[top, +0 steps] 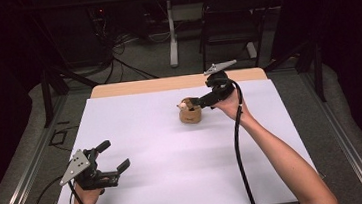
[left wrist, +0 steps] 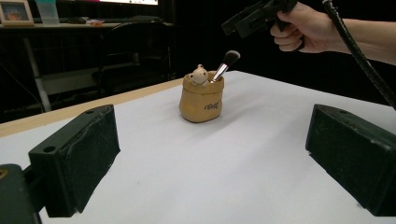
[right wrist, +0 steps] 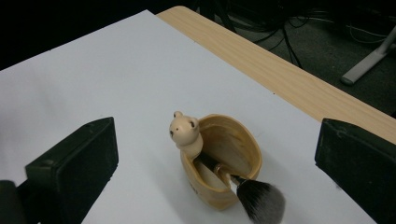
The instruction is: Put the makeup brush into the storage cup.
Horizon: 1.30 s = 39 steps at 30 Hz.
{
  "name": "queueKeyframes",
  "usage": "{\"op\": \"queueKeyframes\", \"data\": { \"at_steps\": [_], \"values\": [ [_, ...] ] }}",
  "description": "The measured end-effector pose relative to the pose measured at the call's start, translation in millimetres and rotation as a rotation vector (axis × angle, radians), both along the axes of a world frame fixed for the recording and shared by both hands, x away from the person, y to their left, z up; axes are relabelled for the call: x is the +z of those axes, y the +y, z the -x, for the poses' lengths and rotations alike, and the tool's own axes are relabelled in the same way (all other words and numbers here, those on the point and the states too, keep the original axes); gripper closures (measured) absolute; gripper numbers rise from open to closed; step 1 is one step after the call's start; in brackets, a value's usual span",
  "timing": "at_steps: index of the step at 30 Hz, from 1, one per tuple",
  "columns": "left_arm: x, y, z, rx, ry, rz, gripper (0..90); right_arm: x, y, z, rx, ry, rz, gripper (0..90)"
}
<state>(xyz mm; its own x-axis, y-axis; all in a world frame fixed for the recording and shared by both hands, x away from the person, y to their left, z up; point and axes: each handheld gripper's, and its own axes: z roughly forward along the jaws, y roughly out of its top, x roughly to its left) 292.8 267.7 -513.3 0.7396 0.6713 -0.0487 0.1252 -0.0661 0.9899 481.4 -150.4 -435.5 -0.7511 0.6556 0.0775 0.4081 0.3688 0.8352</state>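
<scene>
Brush (right wrist: 259,198) sits handle-down in bear pot (top: 189,112), centre of counter (top: 176,183); placing step looks finished. Right gripper (top: 192,101) above pot, jaws wide, empty. Left gripper (top: 115,157) lower left, wide open, empty. Next, likely: retract right gripper clear of bristles.

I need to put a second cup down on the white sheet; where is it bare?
Bare: the sheet between the left gripper and the holder, and its far-left corner. Crowded: around the holder, where the brush leans out and the right gripper hangs above, jaws open.
</scene>
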Motion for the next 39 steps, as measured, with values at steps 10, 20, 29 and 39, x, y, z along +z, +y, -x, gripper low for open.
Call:
{"op": "queueKeyframes", "data": {
  "at_steps": [10, 20, 29, 39],
  "values": [
    [0.2, -0.7, -0.3, -0.002, 0.000, 0.000, 2.8, -0.2, -4.3, 25.0, 0.062, -0.024, -0.026, 0.0],
    [-0.8, -0.5, -0.6, 0.000, 0.006, 0.001, 2.7, -3.5, -13.7, 51.8, 0.097, -0.052, -0.040, 0.0],
    [-0.5, -1.0, -0.6, 0.000, 0.003, -0.002, 2.8, -7.6, -27.7, 79.2, 0.111, -0.087, -0.059, 0.0],
    [-0.3, -1.1, -0.6, -0.001, 0.003, -0.009, 2.7, -15.2, -42.1, 111.5, 0.085, -0.157, -0.082, 0.0]
  ]
}}
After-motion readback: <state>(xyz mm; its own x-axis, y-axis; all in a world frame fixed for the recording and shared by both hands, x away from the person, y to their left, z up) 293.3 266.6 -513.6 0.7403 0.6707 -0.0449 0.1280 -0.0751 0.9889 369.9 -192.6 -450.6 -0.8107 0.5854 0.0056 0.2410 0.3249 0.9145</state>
